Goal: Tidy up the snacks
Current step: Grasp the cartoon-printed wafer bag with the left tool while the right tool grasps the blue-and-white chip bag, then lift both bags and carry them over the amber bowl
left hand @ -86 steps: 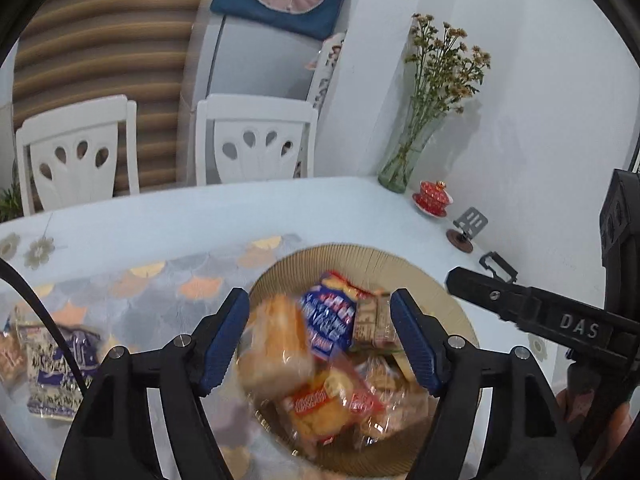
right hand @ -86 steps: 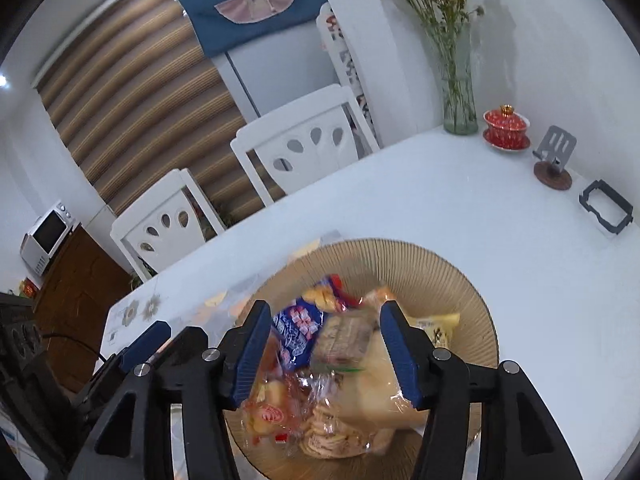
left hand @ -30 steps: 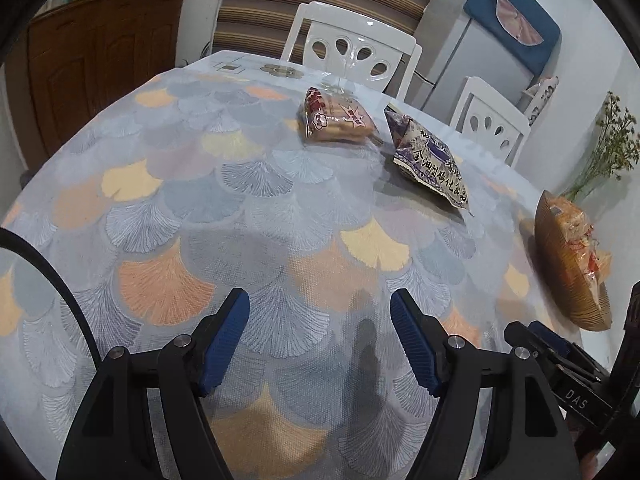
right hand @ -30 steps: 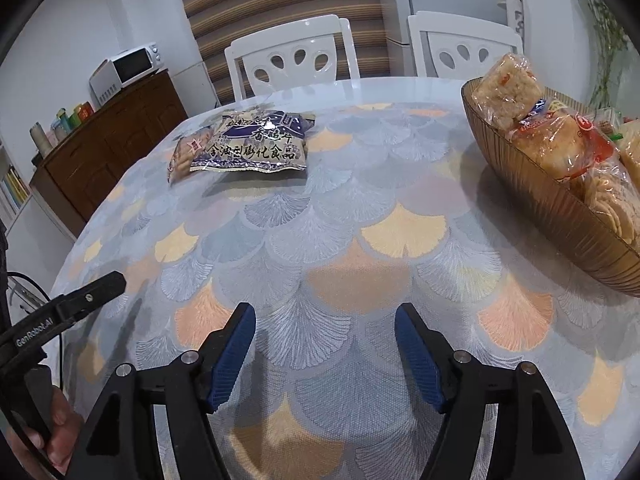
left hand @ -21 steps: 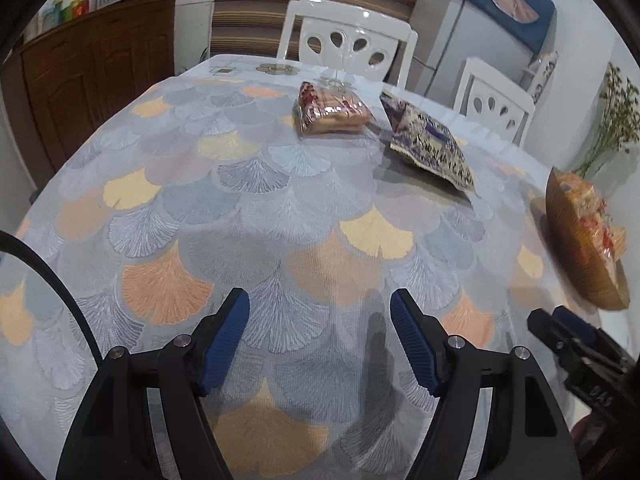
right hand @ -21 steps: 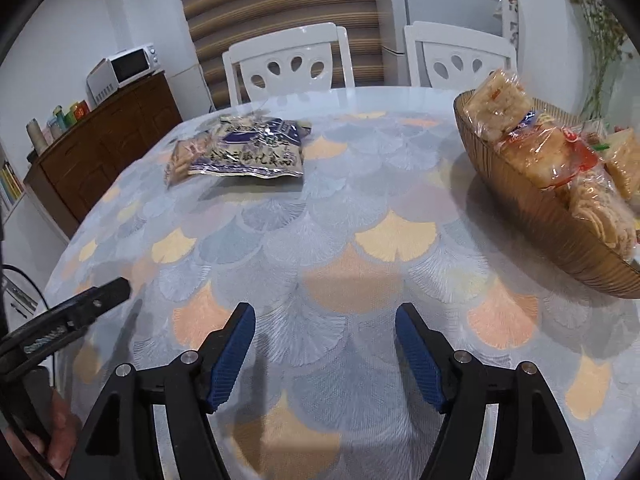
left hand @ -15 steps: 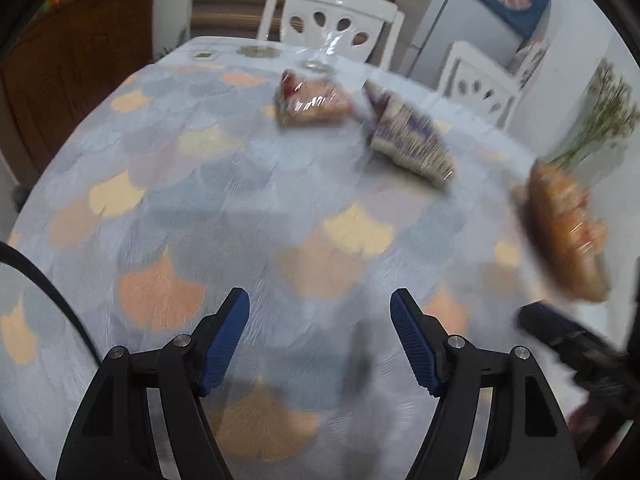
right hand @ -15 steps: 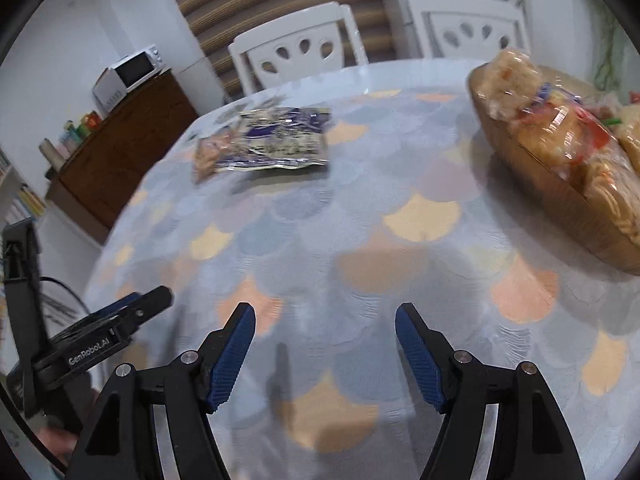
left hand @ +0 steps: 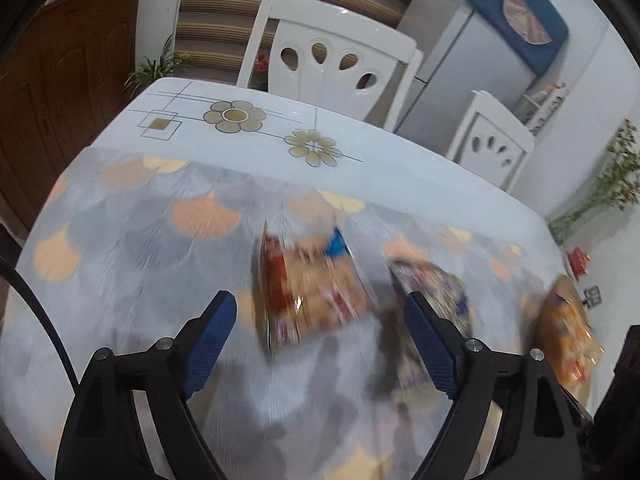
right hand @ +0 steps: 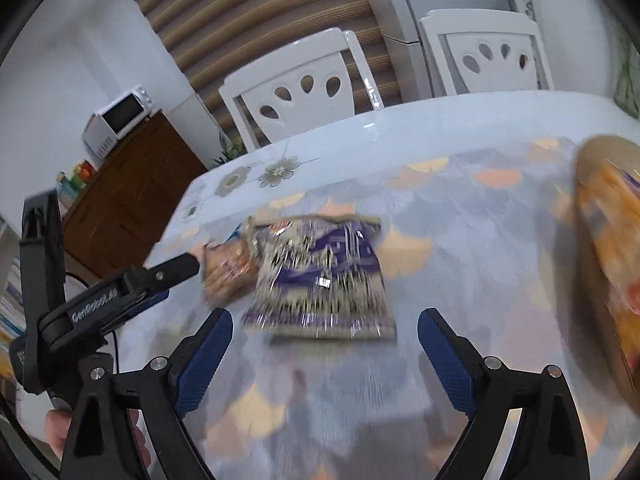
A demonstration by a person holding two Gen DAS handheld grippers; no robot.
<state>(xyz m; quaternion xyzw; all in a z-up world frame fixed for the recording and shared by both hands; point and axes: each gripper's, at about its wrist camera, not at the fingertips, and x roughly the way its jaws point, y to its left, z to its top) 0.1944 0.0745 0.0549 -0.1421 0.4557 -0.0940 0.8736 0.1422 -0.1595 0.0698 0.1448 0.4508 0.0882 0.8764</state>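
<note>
Two snack packs lie on the patterned tablecloth. A clear pack of biscuits with red and blue print sits just beyond my left gripper, whose jaws are opening with nothing pressed between them. A purple and silver bag lies just ahead of my right gripper, which is also opening and empty. That bag shows blurred at the right of the left wrist view. The biscuit pack lies left of the purple bag. A brown basket full of snacks stands at the right.
White chairs stand behind the table's far edge. A wooden cabinet with a microwave is at the left, a fridge behind. My left gripper's body and a hand show at the left of the right wrist view.
Both grippers have travelled across the table to the two packs, which now lie close in front of them. Both sets of jaws stand wider. The picture is motion-blurred.
</note>
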